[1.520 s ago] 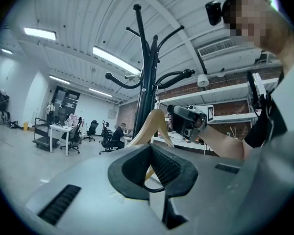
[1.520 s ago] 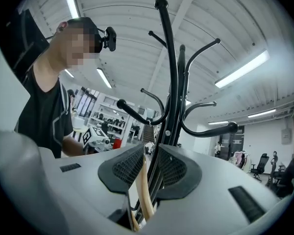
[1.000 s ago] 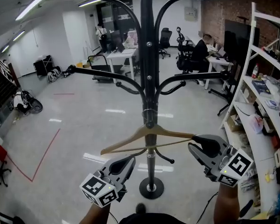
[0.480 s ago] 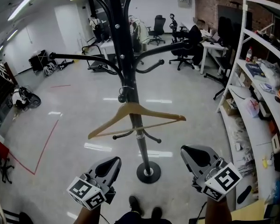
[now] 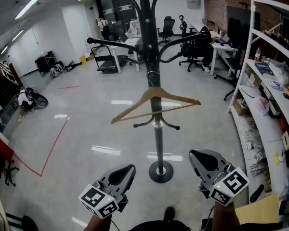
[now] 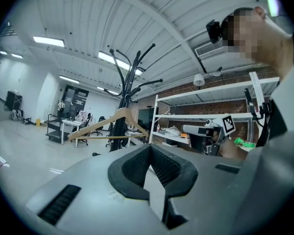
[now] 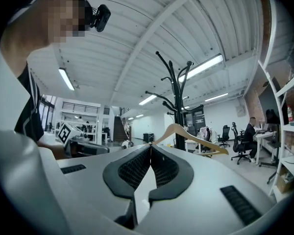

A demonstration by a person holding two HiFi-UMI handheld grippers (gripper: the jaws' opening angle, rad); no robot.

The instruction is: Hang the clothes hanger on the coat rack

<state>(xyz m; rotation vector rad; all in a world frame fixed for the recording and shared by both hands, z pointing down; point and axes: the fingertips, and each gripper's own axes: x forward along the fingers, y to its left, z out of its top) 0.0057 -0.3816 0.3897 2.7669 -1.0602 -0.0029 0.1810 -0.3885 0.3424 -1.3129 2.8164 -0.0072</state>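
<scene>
A wooden clothes hanger (image 5: 155, 102) hangs by its hook on the black coat rack (image 5: 152, 52), just under the lower arms, and nothing holds it. My left gripper (image 5: 126, 171) and right gripper (image 5: 198, 156) are low in the head view, well below the hanger, on either side of the rack's round base (image 5: 161, 171). Both are shut with nothing in them. In the left gripper view the hanger (image 6: 109, 123) and rack (image 6: 122, 80) stand beyond the shut left gripper (image 6: 149, 149). In the right gripper view the hanger (image 7: 187, 134) and rack (image 7: 177, 99) lie past the shut right gripper (image 7: 150, 149).
White shelving (image 5: 269, 94) loaded with small items runs along the right. Desks, office chairs (image 5: 198, 46) and seated people are at the back. A red tape line (image 5: 48, 150) marks the grey floor at left. A yellow sheet (image 5: 258, 211) lies at lower right.
A second ago the right gripper was at the hanger's right end and the left just under it. Both have drawn back and down, and the hanger now hangs free on the rack.
</scene>
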